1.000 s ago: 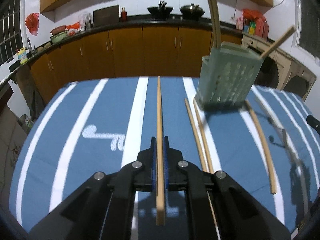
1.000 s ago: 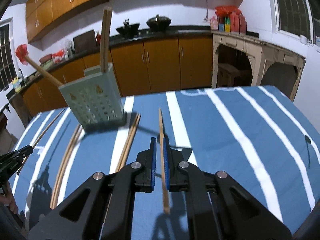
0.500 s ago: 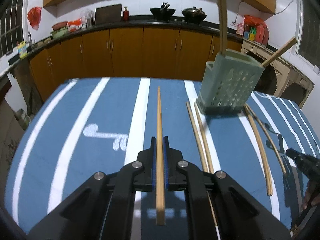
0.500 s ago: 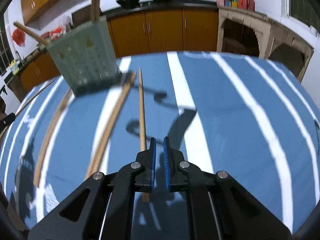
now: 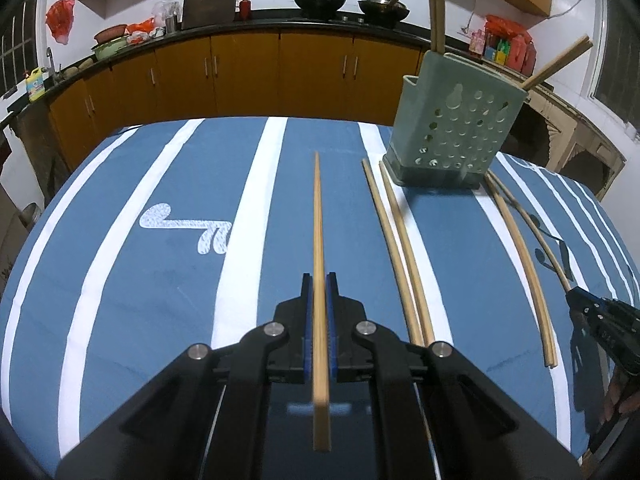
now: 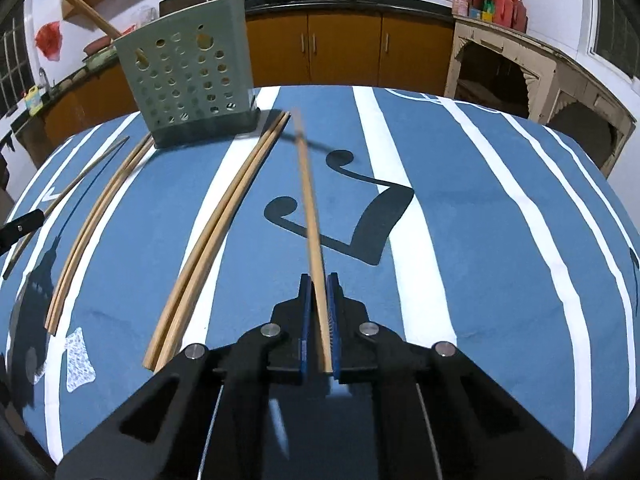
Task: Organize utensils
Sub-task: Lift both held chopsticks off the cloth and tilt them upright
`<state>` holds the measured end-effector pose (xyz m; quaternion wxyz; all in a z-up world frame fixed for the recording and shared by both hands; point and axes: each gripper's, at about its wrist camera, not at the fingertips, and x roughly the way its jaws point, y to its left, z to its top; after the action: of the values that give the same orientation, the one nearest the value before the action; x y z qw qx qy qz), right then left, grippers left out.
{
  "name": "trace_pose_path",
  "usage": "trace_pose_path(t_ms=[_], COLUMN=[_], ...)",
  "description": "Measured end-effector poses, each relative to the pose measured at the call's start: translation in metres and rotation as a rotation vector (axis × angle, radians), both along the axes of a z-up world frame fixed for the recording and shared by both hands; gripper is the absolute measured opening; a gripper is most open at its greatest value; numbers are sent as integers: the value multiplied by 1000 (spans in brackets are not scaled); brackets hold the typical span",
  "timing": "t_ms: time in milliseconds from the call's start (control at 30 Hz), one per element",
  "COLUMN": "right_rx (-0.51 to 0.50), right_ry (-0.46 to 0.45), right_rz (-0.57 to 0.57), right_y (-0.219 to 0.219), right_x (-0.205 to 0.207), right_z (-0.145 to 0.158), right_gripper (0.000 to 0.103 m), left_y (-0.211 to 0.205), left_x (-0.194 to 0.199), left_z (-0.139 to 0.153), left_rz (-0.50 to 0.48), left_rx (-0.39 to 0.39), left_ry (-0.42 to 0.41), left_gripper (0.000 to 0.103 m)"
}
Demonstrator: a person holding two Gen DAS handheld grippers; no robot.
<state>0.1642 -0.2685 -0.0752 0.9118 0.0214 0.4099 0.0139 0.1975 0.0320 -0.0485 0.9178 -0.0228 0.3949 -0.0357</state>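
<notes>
My left gripper (image 5: 319,280) is shut on a wooden chopstick (image 5: 317,220) that points forward above the blue striped tablecloth (image 5: 160,280). My right gripper (image 6: 319,280) is shut on another chopstick (image 6: 308,196), which is blurred and points toward the green perforated utensil holder (image 6: 188,72). The holder (image 5: 452,124) stands at the far side and has chopsticks sticking up out of it. A pair of chopsticks (image 5: 396,240) (image 6: 224,220) lies on the cloth in front of the holder. Another pair (image 5: 520,248) (image 6: 96,216) lies beside it.
A thin single stick (image 5: 536,232) lies past the outer pair. The right gripper shows at the edge of the left wrist view (image 5: 600,316). The left gripper's tip shows at the left edge of the right wrist view (image 6: 20,226). Kitchen cabinets (image 5: 248,72) stand behind the table.
My right gripper, which looked empty half a second ago with the chopstick lying under it, now grips that chopstick and has come closer to the holder. The left gripper has kept its chopstick and shifted slightly.
</notes>
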Motion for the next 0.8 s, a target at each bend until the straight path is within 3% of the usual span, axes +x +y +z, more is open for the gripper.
trace_pose_path(t_ms=[800], right_rx=[107], right_ry=[-409], right_rz=[-42], right_y=[-29], right_x=[-23], right_z=[126], right_gripper=[7], left_y=[13], left_x=[-26], left_z=[110], left_rz=[-12], left_rx=[-58], left_ry=[-302], left_gripper=[7])
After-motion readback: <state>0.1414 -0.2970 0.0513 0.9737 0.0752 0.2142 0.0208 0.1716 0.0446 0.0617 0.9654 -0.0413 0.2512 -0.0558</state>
